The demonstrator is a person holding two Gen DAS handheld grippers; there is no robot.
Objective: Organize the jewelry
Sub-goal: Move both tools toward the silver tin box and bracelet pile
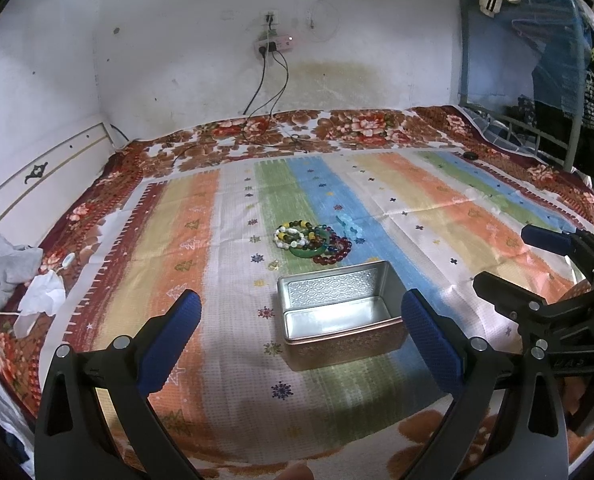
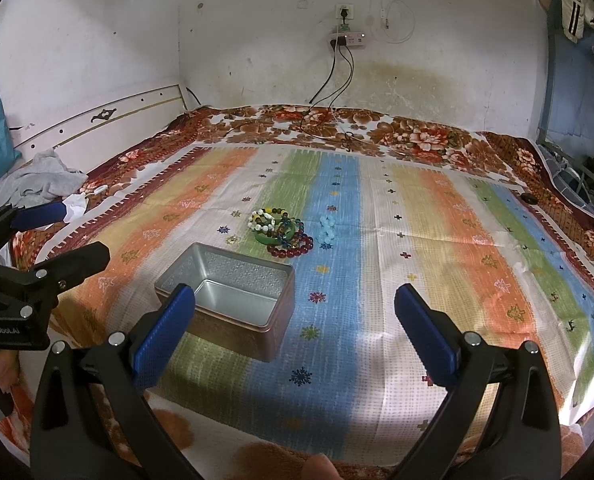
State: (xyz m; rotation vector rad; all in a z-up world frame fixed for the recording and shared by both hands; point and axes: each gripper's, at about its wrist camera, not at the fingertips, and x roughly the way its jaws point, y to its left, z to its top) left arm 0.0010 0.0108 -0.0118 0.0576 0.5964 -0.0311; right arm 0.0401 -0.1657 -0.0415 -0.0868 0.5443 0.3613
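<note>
An open, empty metal tin [image 1: 339, 312] stands on the striped cloth [image 1: 437, 216]; it also shows in the right wrist view [image 2: 233, 300]. Just beyond it lies a pile of beaded bracelets [image 1: 312, 241], with a green bangle and dark red beads [image 2: 283, 232]. A pale blue bead bracelet [image 2: 326, 230] lies beside the pile, to its right. My left gripper [image 1: 299, 340] is open and empty, hovering above the tin's near side. My right gripper [image 2: 295, 332] is open and empty, right of the tin. Each gripper shows in the other's view [image 1: 537, 264] [image 2: 53, 232].
The cloth covers a floral blanket [image 1: 337, 128] on a bed against a white wall. Cables [image 1: 265, 92] hang from a wall socket onto the bed. Grey clothing [image 2: 41, 180] and white tissue [image 1: 41, 296] lie at the left. A metal bed frame [image 1: 537, 132] stands at the right.
</note>
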